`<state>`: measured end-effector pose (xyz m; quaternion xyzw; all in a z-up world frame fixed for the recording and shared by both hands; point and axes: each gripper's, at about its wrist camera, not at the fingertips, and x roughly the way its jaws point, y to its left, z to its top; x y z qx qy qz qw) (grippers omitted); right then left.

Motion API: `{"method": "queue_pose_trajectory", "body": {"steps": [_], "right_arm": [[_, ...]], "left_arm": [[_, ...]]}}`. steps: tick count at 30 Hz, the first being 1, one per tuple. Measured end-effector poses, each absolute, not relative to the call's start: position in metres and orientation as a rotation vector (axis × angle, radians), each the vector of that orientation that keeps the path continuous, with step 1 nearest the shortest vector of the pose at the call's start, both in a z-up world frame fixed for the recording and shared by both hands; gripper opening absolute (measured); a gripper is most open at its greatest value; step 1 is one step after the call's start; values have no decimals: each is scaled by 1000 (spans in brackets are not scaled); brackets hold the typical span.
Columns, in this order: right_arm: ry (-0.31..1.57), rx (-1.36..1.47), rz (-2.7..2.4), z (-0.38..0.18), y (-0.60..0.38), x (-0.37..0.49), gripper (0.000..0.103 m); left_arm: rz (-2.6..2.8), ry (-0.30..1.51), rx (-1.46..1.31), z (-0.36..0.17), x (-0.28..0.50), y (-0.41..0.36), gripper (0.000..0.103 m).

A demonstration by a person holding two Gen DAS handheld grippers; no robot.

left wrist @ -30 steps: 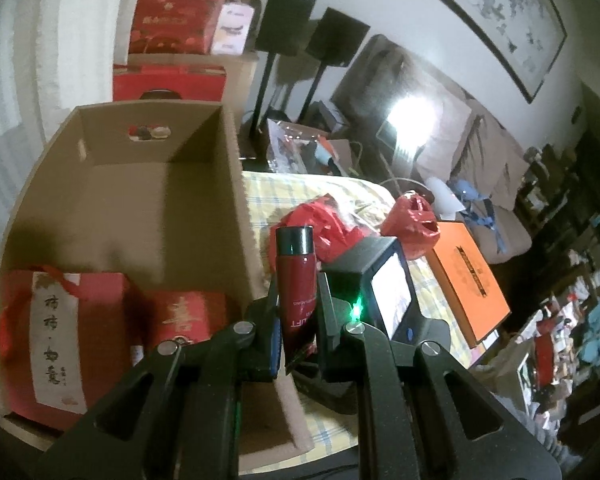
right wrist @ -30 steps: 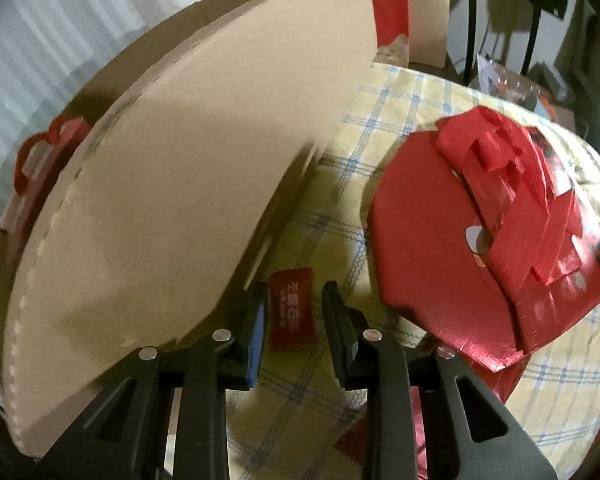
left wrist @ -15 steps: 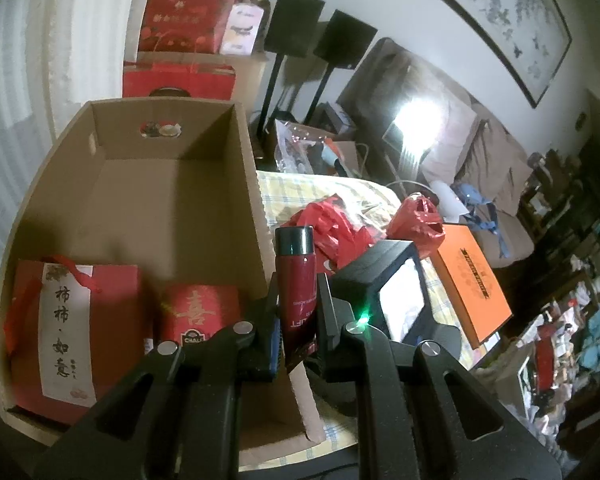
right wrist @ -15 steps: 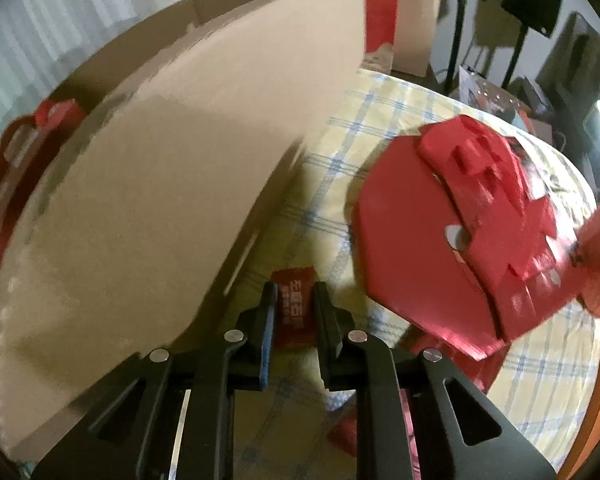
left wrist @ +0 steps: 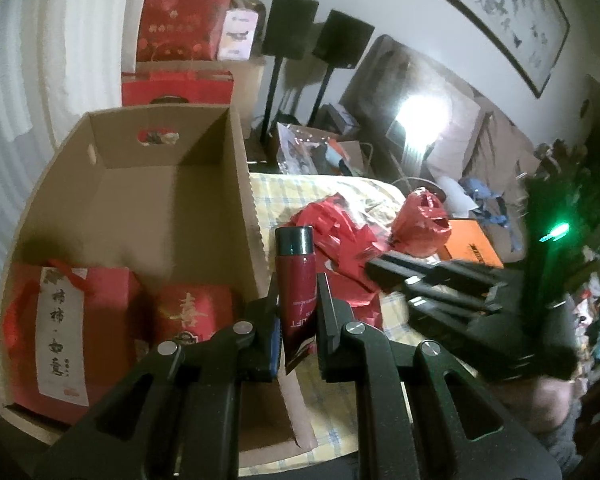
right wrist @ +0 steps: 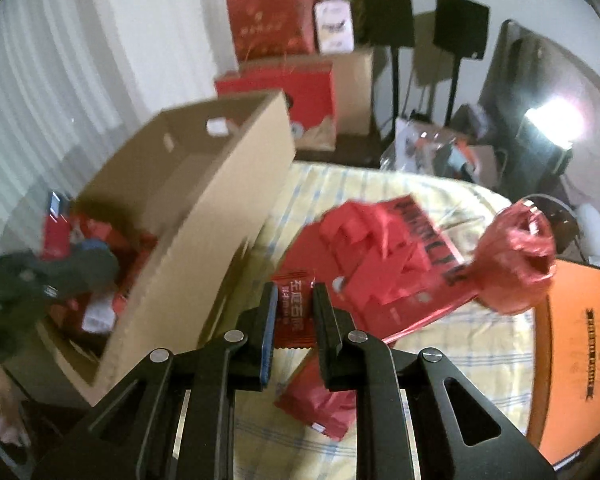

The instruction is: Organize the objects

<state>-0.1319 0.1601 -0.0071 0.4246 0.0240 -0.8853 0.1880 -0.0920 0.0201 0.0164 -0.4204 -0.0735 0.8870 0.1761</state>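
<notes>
My left gripper is shut on a dark red tube-shaped sachet, held upright just right of the wall of the open cardboard box. The box holds a red gift bag and a small red box. My right gripper is shut on a small red snack packet, lifted above the checked tablecloth, right of the cardboard box. The right gripper also shows blurred at the right of the left wrist view.
Red folded bags, a knotted red plastic bag and a red packet lie on the cloth. An orange box sits at the right edge. Red gift boxes and speaker stands stand behind.
My right gripper closed on the red packet and lifted it up from the cloth beside the box. My left gripper kept its hold on the sachet and rose slightly.
</notes>
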Motion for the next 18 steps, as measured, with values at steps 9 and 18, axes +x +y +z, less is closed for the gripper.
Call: {"method": "queue_pose_trajectory", "body": {"steps": [9,18], "right_arm": [[19,1122,-2538,26,161,-122,16],[19,1104,-2518,34,131,-125,16]], "left_arm": [[2573,-165,-1173,24,-89,21,12],[2623,-149,-1167,32,-94,0,12]]}}
